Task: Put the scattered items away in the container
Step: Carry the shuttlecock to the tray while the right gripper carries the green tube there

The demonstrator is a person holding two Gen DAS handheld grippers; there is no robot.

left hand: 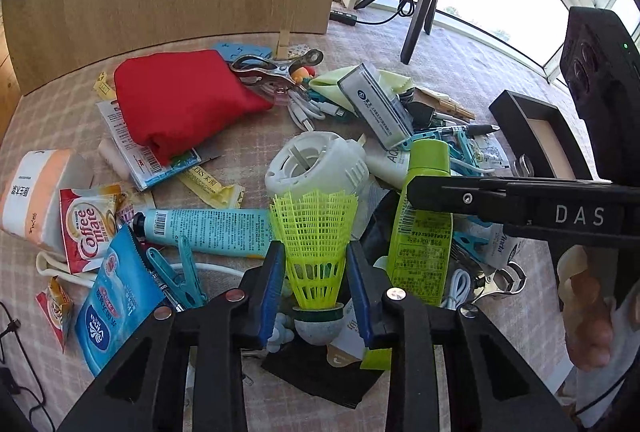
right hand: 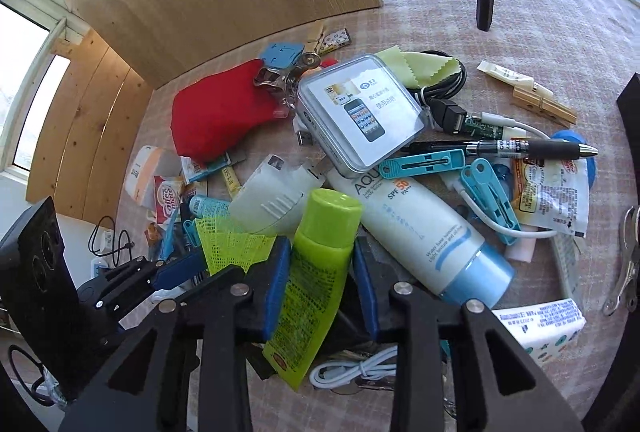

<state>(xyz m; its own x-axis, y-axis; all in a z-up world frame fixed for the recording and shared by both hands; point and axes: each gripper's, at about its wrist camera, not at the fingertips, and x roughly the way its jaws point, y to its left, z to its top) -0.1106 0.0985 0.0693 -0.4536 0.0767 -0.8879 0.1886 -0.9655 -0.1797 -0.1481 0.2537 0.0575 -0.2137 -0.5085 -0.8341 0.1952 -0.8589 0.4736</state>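
We are looking down along the left gripper (left hand: 316,284), whose blue pads (left hand: 272,288) are sitting either side of a yellow-green shuttlecock (left hand: 314,248), at its narrow lower skirt just above the cork; the pads seem to be touching the mesh, though we cannot tell how firmly they are pressing. The right gripper (right hand: 322,284) is straddling a lime green tube (right hand: 314,264), its left pad against the tube and a sliver of gap showing at the right pad. Both things are lying in the heap on the patterned cloth (left hand: 460,72), beside a white sunscreen bottle (right hand: 416,228). We are judging that each squeeze should stay gentle, since the mesh will be crumpling easily, and that lifting straight up will be keeping neighbours from dragging along. The container, a black box (left hand: 516,108) with a pale floor, is sitting at the right edge of the left view, just beyond the heap; what we are seeing of its inside is looking empty
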